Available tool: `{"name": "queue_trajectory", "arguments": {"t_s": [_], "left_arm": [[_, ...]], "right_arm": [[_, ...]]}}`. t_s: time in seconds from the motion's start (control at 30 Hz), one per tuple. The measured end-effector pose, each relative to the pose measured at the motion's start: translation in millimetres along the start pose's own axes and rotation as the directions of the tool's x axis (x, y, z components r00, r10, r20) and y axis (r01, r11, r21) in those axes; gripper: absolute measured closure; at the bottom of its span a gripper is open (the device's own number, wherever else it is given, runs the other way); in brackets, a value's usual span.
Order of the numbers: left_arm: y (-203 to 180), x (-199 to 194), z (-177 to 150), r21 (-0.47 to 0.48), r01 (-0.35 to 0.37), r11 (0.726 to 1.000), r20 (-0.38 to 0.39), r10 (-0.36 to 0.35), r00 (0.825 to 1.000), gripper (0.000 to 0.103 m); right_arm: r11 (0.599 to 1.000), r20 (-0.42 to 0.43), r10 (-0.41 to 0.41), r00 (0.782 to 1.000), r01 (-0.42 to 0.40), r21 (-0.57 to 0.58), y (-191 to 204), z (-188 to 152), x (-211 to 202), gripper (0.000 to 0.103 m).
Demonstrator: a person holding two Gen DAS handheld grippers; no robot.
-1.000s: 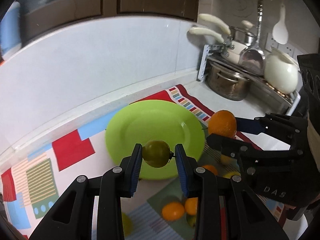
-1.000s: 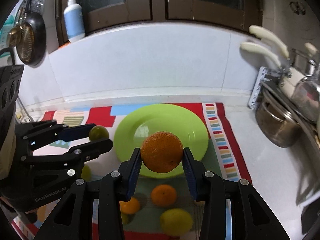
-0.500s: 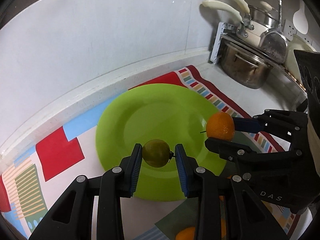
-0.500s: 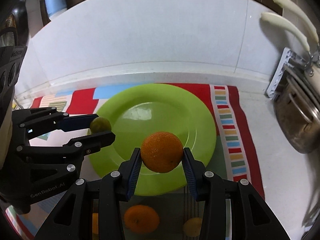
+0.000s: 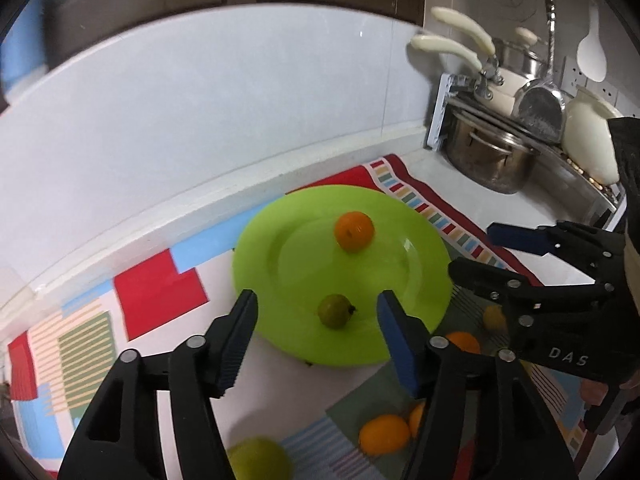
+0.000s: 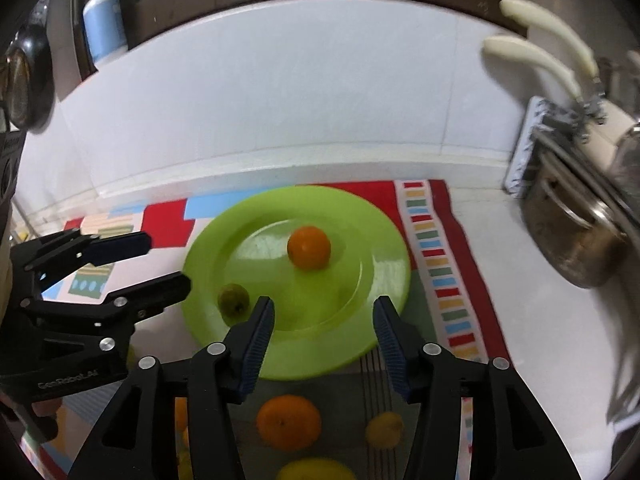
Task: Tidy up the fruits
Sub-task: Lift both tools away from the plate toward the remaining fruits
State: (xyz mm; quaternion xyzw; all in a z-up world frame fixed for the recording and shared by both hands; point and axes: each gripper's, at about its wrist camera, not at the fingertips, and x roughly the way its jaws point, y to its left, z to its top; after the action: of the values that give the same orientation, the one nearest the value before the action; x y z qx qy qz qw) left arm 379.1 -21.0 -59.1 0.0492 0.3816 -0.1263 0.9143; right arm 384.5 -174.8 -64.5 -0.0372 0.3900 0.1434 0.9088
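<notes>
The left tool [image 5: 316,312] stands with its blue-padded jaws apart and nothing between the pads; they have just been opening. Beyond the gap, a small round dull-green fruit with a dark stem [image 5: 334,311] lies on the near part of the round bright-green plastic plate [image 5: 280,220]. The right tool [image 6: 323,318] is also spread with nothing gripped, its jaws having just been opening too, and the round orange citrus fruit [image 6: 309,247] rests near the plate's middle, well clear of its pads. The two fruits on the plate lie apart from each other.

The plate sits on a patchwork mat of red, blue and striped blocks [image 5: 160,292] spread over the white desk [image 6: 496,248]. Nearer the cameras, off the plate, more fruit lies on the mat: an orange one [image 6: 289,422] and a small yellow one [image 6: 385,429] show fairly whole. A larger yellow one [image 6: 316,470] is cut by the bottom edge of the right wrist view, and others are half hidden behind the tool arms, so their count cannot be told. A blurred yellow-green fruit [image 5: 260,460] shows partly behind the left tool's arm.

At the far right a steel pot [image 5: 486,158] sits under a rack of pans with cream handles, smeared in the right wrist view.
</notes>
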Motion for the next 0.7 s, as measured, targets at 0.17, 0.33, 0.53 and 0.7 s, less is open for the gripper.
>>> {"name": "queue_trajectory", "arguments": {"t_s": [0.17,0.33,0.53,0.7], "left_arm": [[-1,-40,-11,-0.012,-0.013,1.000,0.066,0.014,0.998,0.029],[-3,-73,-24,-0.022,-0.023,1.000,0.112,0.025,0.993,0.023],[-11,-106,-43,-0.027,-0.023,0.999,0.150,0.026,0.988,0.018],[-23,-124,-55,-0.015,-0.033,0.999,0.183,0.035,0.982,0.018]], "right_arm": [[0.999,0.084,-0.050,0.995,0.050,-0.003,13,-10,-40,0.039],[0.996,0.145,-0.089,0.985,0.090,-0.001,25,-19,-75,0.033],[0.993,0.190,-0.119,0.975,0.118,0.017,35,-36,-109,0.028],[0.990,0.208,-0.139,0.968,0.138,0.016,39,-54,-131,0.028]]}}
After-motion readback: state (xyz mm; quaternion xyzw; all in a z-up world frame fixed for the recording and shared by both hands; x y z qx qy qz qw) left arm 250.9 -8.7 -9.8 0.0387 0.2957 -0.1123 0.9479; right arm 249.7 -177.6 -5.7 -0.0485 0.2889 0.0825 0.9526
